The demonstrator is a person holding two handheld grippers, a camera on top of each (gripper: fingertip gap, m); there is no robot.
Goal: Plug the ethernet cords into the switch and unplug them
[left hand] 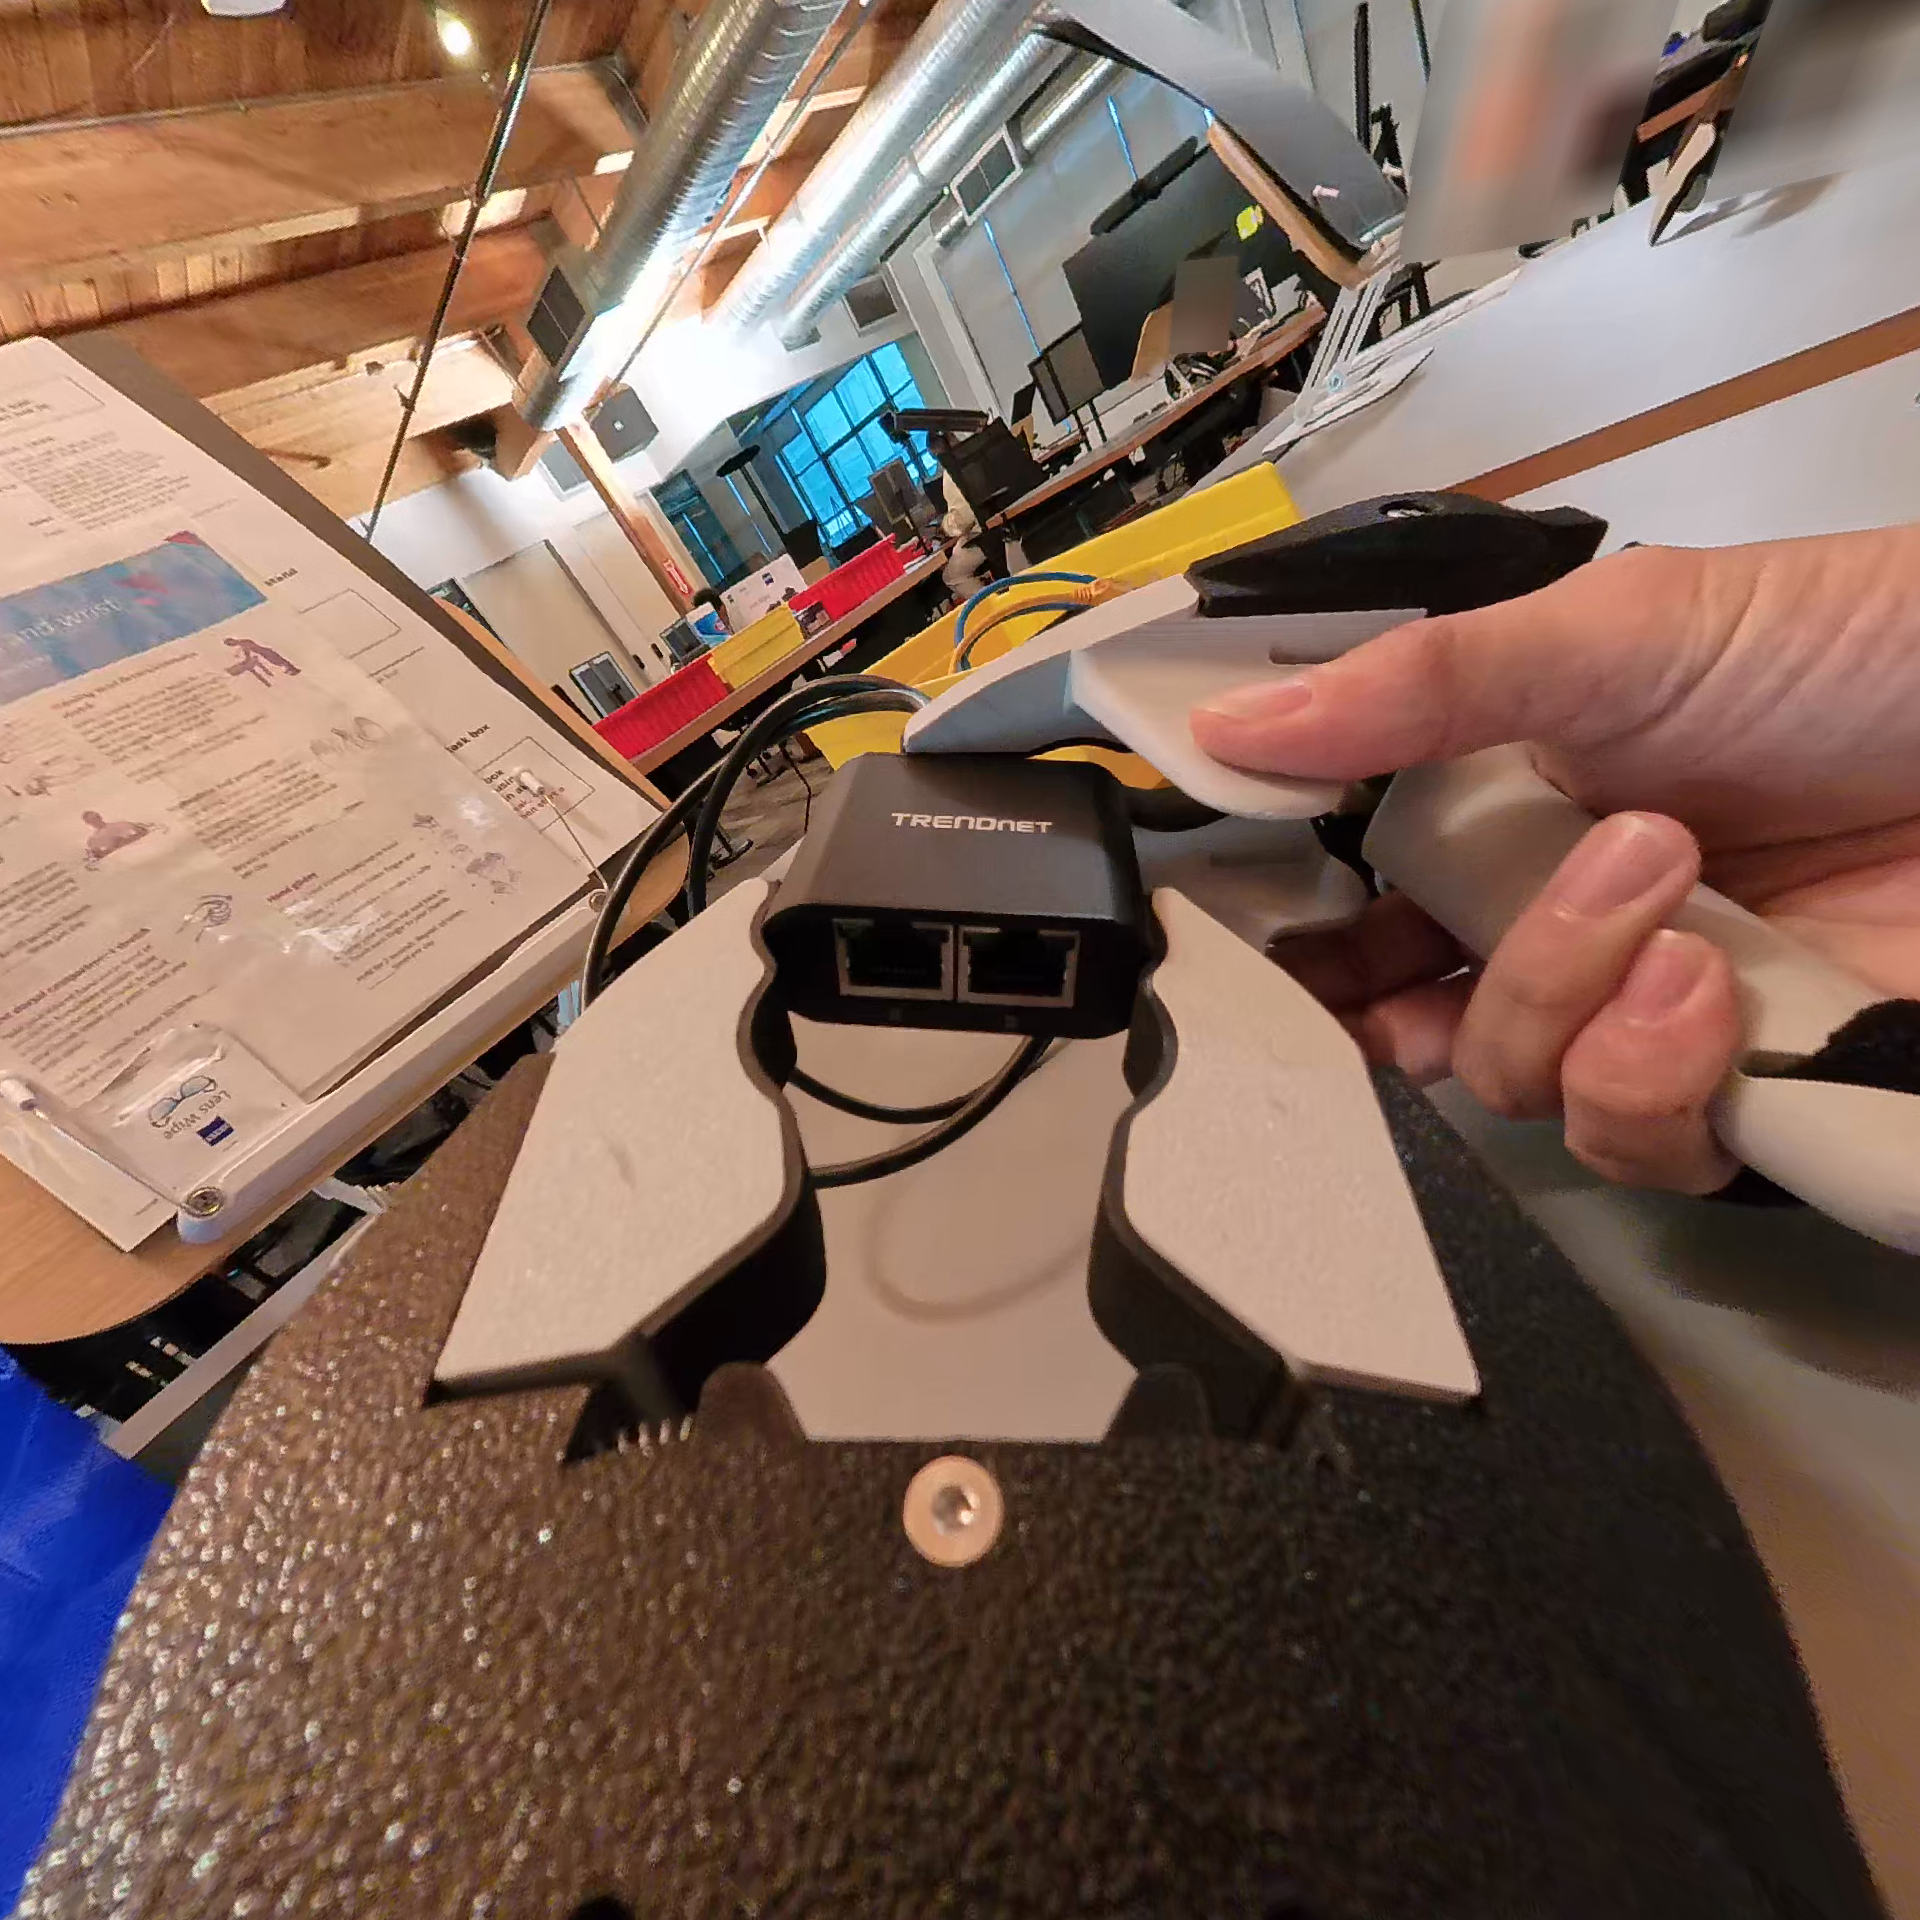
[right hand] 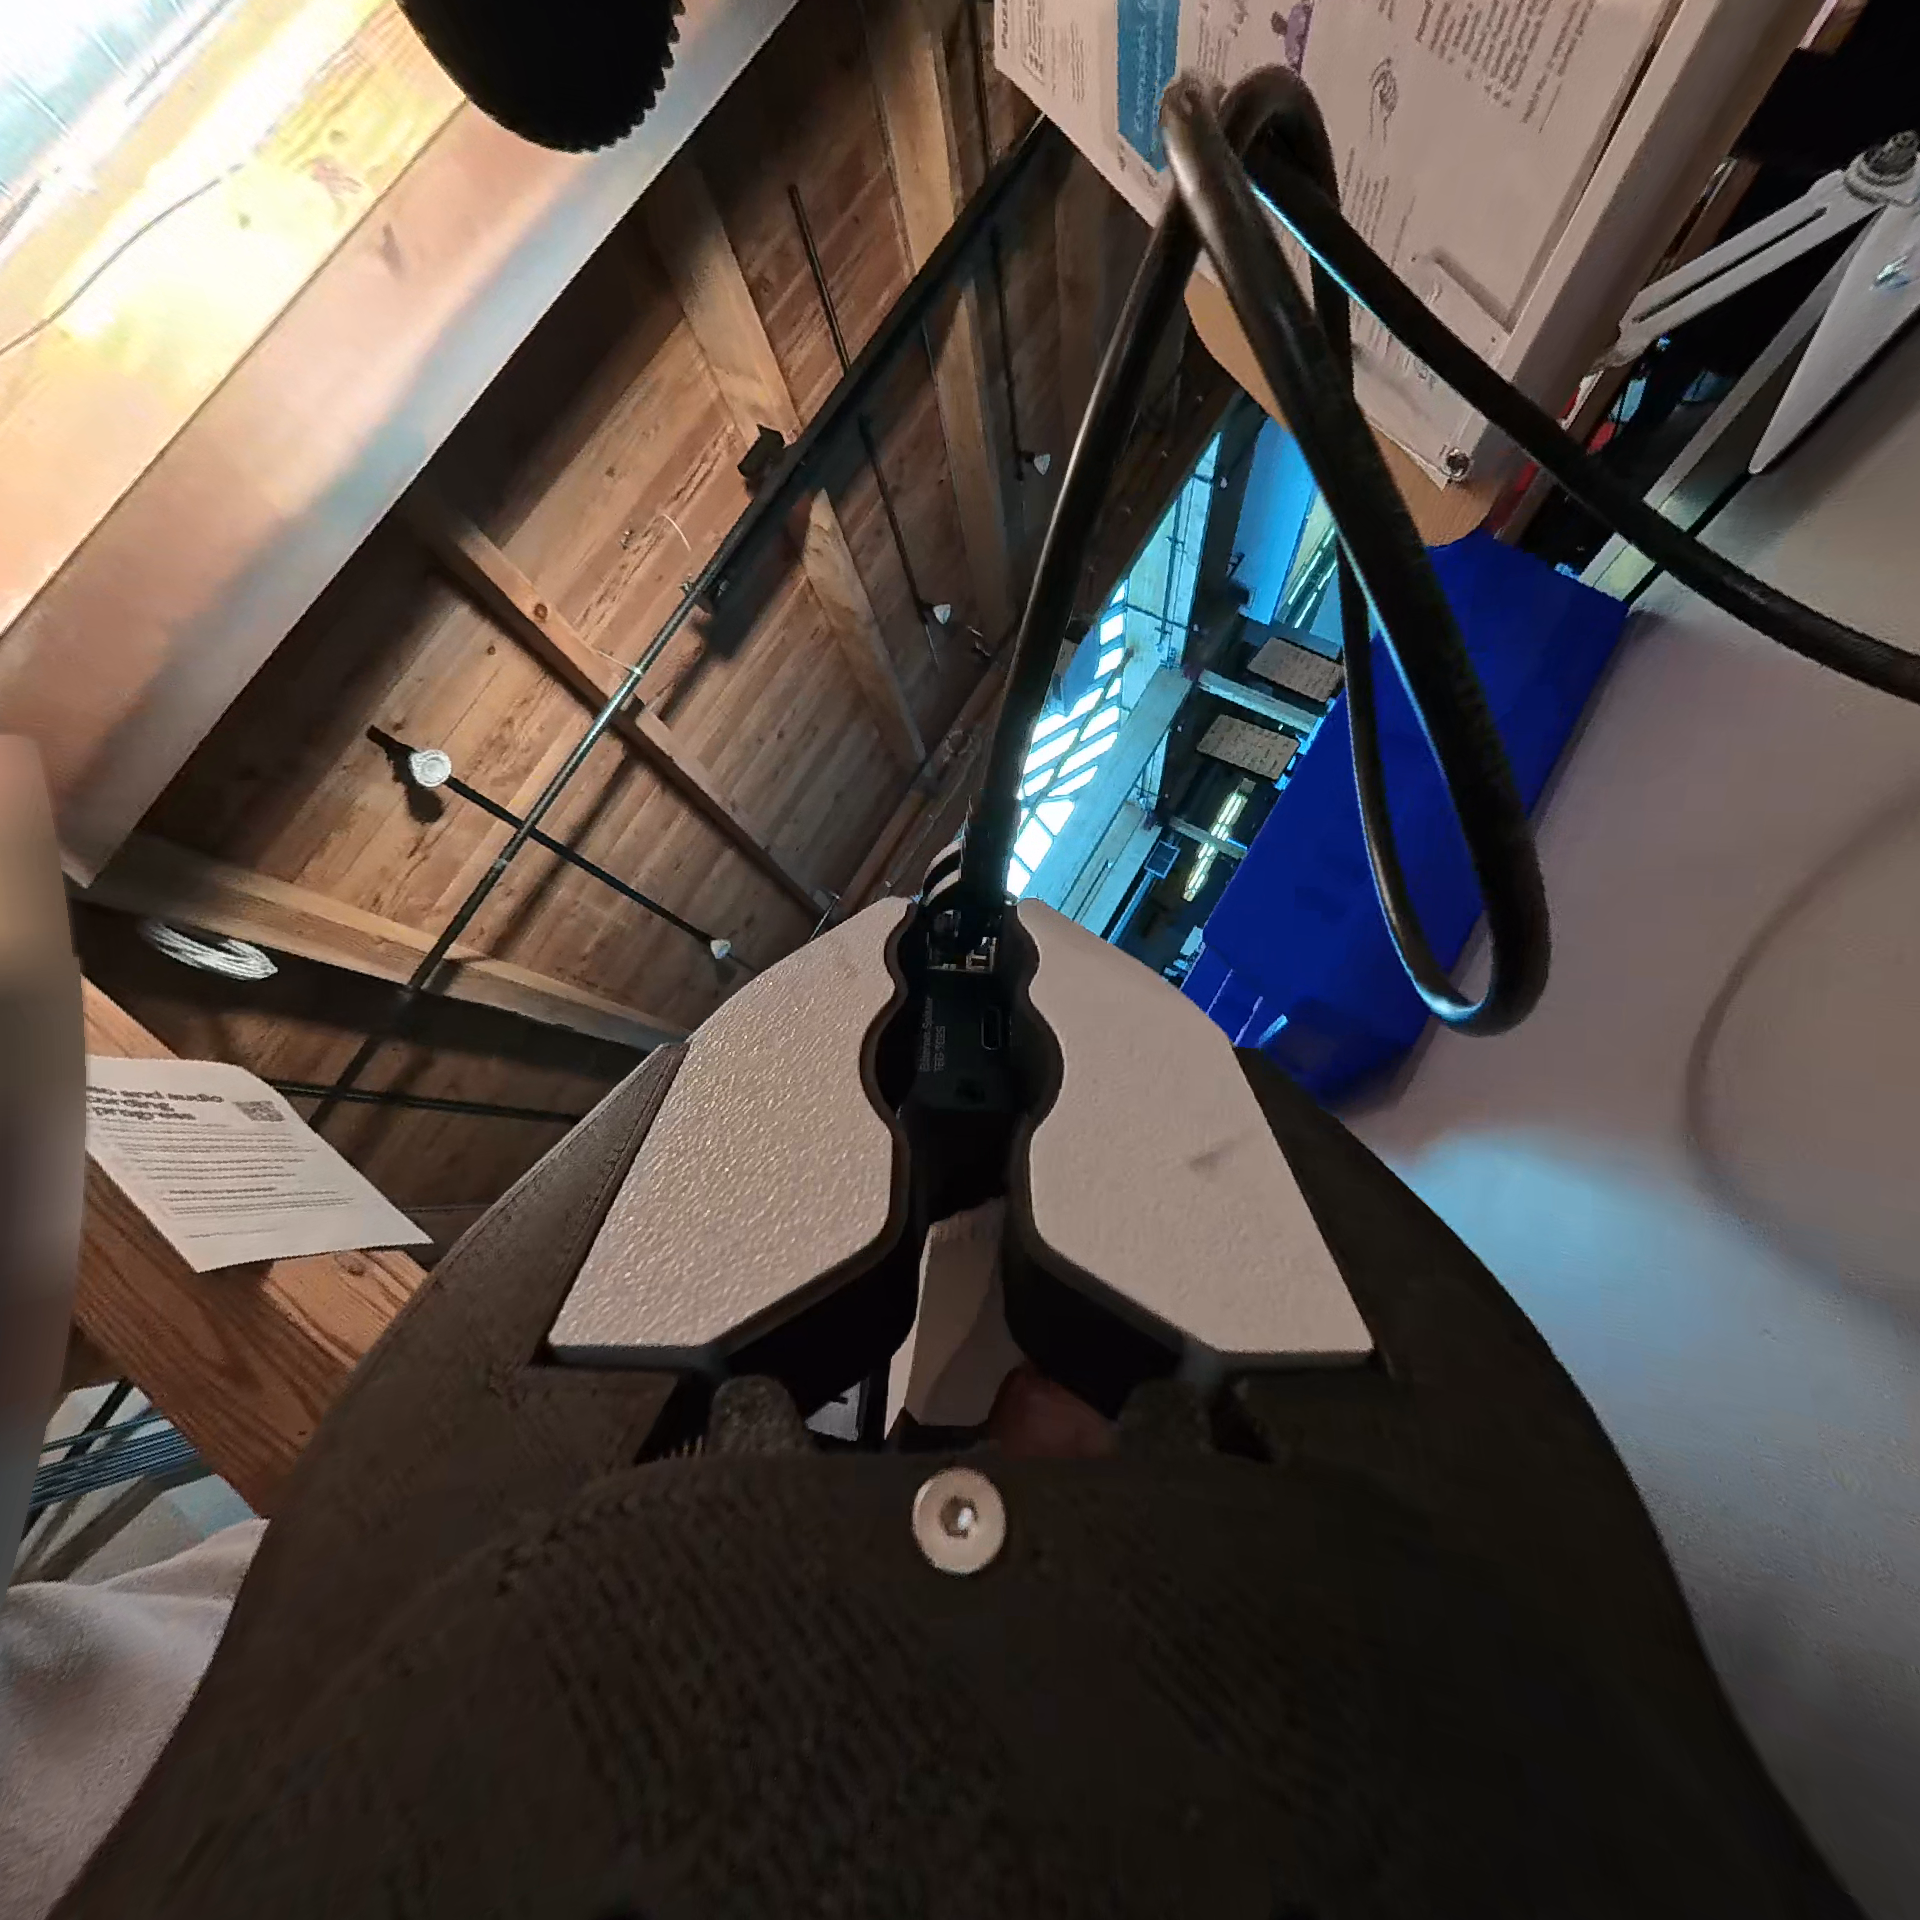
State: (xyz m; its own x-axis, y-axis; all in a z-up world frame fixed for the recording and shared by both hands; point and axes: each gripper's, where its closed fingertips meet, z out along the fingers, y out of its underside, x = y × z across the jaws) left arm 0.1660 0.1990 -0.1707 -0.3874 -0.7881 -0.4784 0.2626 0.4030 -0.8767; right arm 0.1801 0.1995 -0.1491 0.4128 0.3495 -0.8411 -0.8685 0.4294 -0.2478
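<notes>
**Switch held between both grippers, both front sockets bare**

Switch [left hand: 961,904], a small black box, sits between the tips of our left gripper [left hand: 956,935], its two front sockets facing the left wrist camera with no plug in either. Our left gripper's grey fingers [left hand: 665,1122] stand on either side of the box and press against its sides near the front corners, so we are clamped on it. From above and behind, our right gripper [left hand: 997,717] reaches over the box, its pale finger lying on the top rear edge, and a person's hand [left hand: 1662,831] wraps the grey handle.

In the right wrist view the same switch [right hand: 961,1049] shows edge-on, narrow and dark, squeezed between our right gripper [right hand: 961,935] and its two grey fingers [right hand: 758,1164], which have closed in on it. A black cord [right hand: 1455,727] leaves the far end of the box and loops wide to the right over the pale table [right hand: 1714,1351].

Behind the switch in the left view we see a blue cord [left hand: 1023,603] curled in a yellow bin [left hand: 1174,551]. A sheet of printed paper [left hand: 208,831] stands on a tilted holder at the left.
</notes>
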